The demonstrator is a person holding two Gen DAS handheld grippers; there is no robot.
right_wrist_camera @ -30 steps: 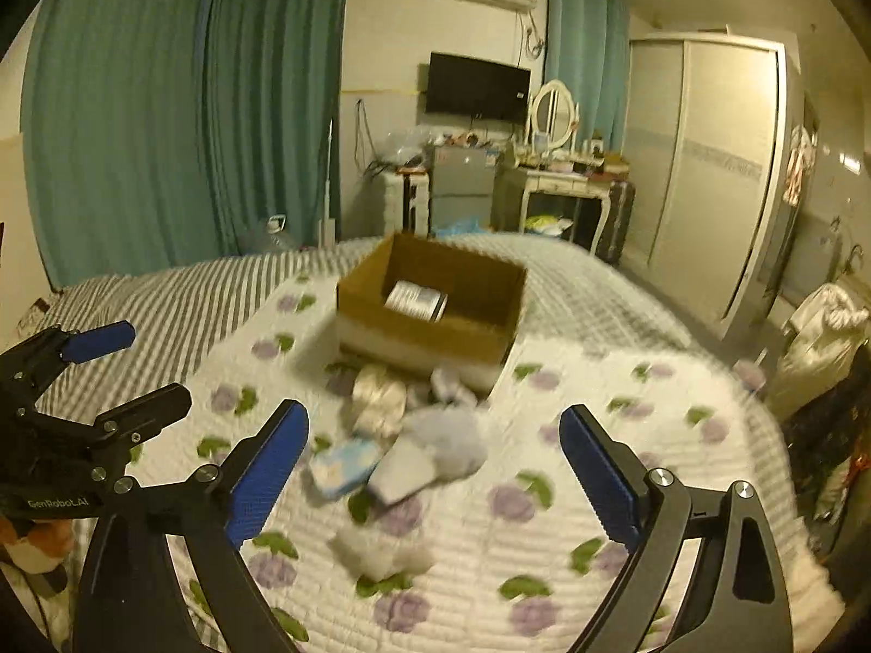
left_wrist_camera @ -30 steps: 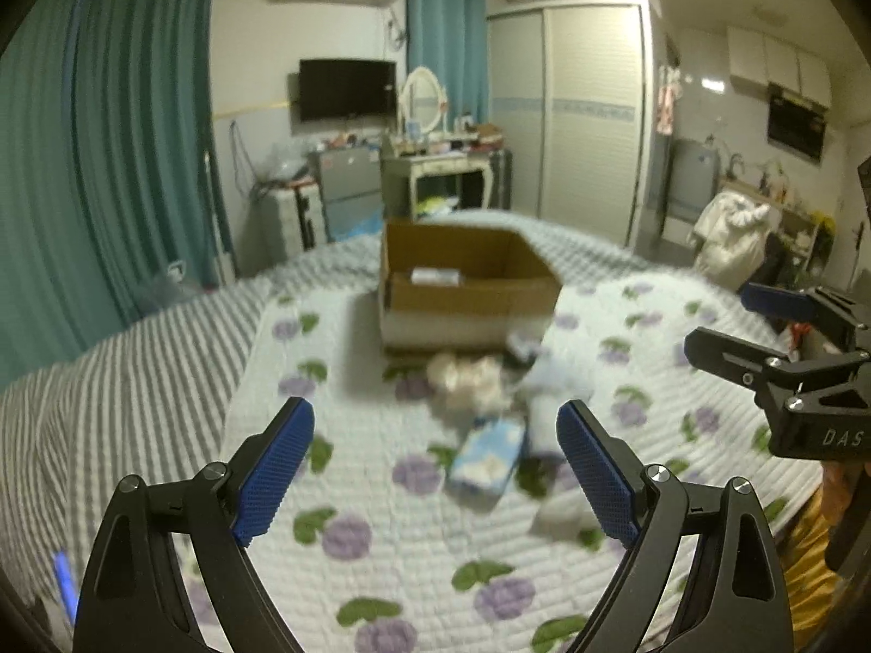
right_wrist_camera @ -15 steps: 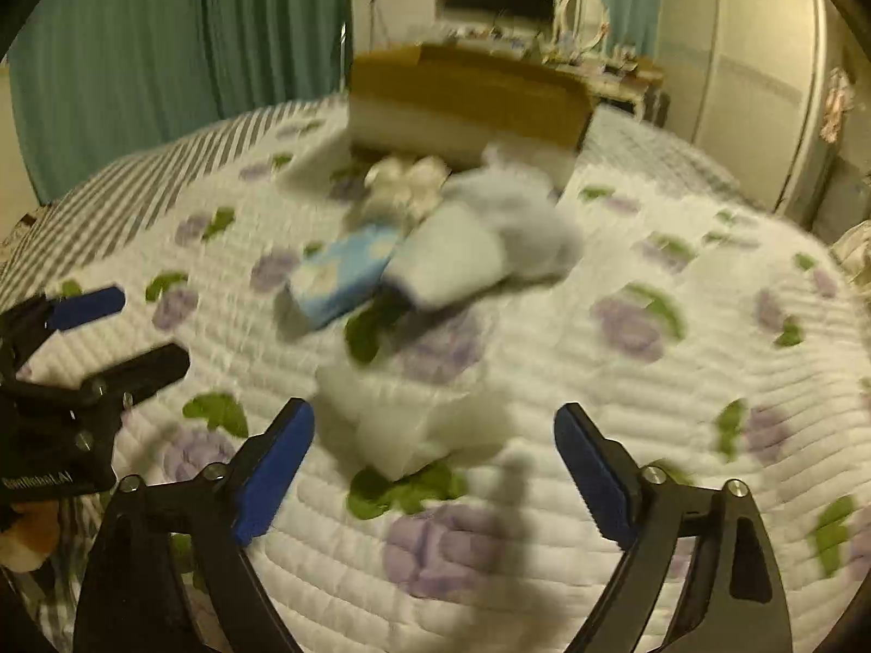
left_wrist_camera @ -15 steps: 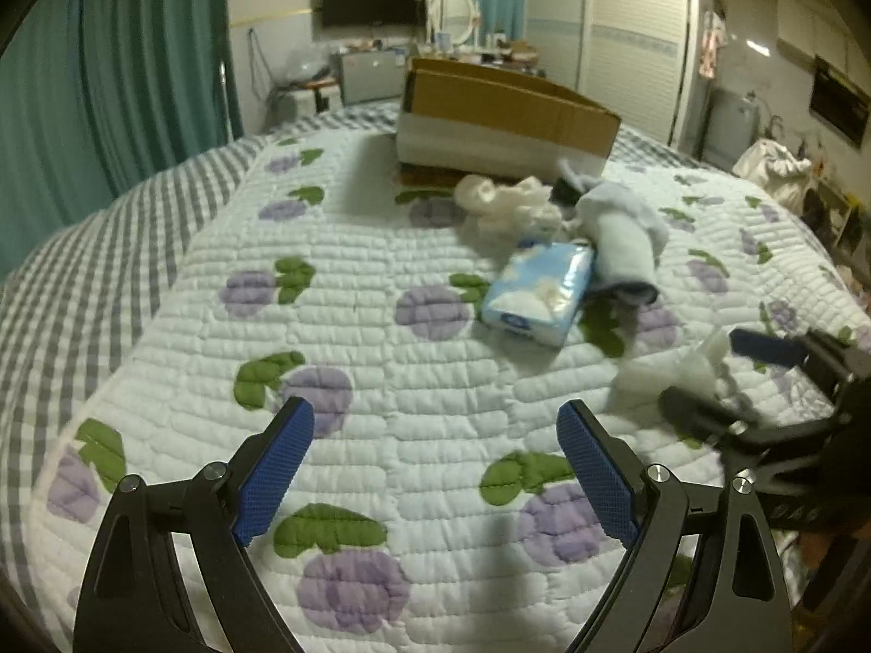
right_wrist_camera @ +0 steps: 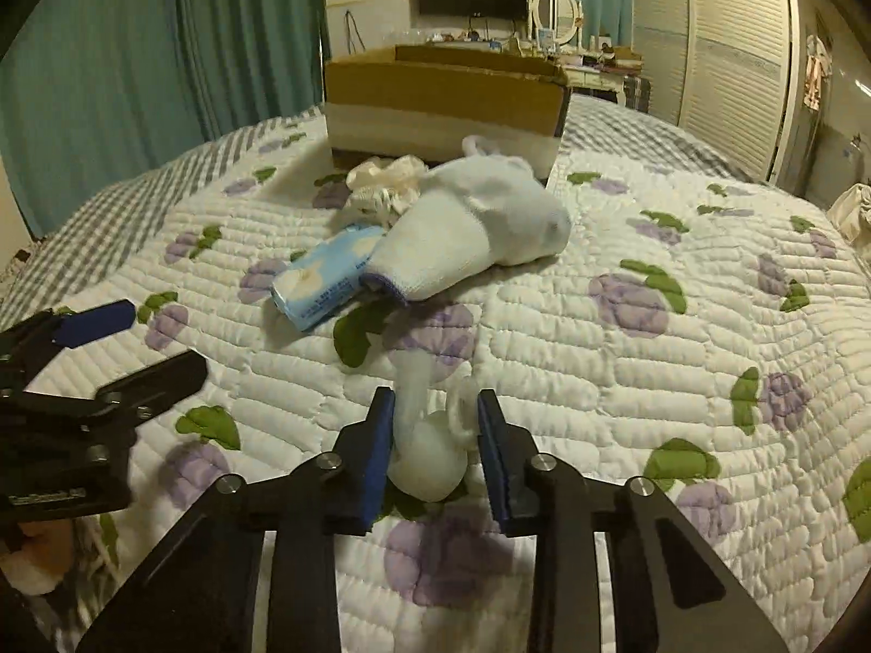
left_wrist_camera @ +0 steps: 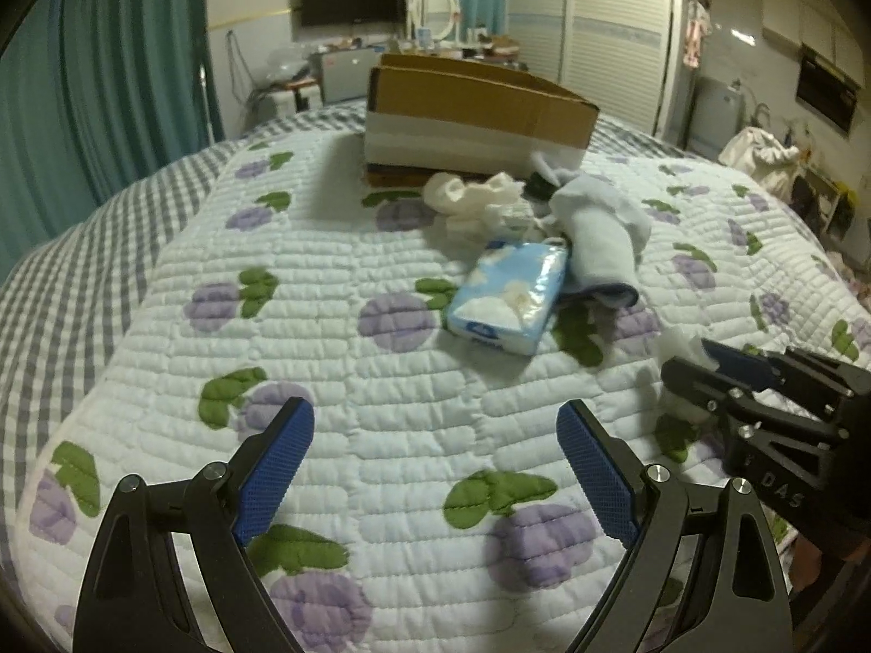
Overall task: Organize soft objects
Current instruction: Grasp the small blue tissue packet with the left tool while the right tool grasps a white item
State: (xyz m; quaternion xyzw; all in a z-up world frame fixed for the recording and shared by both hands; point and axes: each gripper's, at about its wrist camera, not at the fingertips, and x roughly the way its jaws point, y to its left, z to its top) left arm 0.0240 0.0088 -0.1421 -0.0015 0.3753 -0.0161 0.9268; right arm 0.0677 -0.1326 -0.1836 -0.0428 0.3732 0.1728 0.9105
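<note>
My right gripper (right_wrist_camera: 435, 402) is low over the quilt, its jaws closing tight on a small white soft wad (right_wrist_camera: 427, 462), with a blue pad pressed against each side. The left wrist view shows that gripper (left_wrist_camera: 688, 358) at the right with the wad (left_wrist_camera: 672, 340) at its tips. My left gripper (left_wrist_camera: 434, 413) stands open over bare quilt with nothing between its fingers. Farther back lie a blue tissue pack (left_wrist_camera: 509, 296), a pale blue sock (left_wrist_camera: 599, 239) and a cream cloth (left_wrist_camera: 468, 196). Behind them stands an open cardboard box (left_wrist_camera: 479, 103).
A white quilt (left_wrist_camera: 326, 283) with purple flowers covers the bed, and a grey checked sheet (left_wrist_camera: 71, 250) runs along its left side. Teal curtains (left_wrist_camera: 109, 81) hang at the left. A dresser, a wall television and a wardrobe (left_wrist_camera: 620, 38) stand beyond the bed.
Both grippers have dropped toward the quilt. The right jaws went from wide open to closed on the white wad. The left jaws stayed open.
</note>
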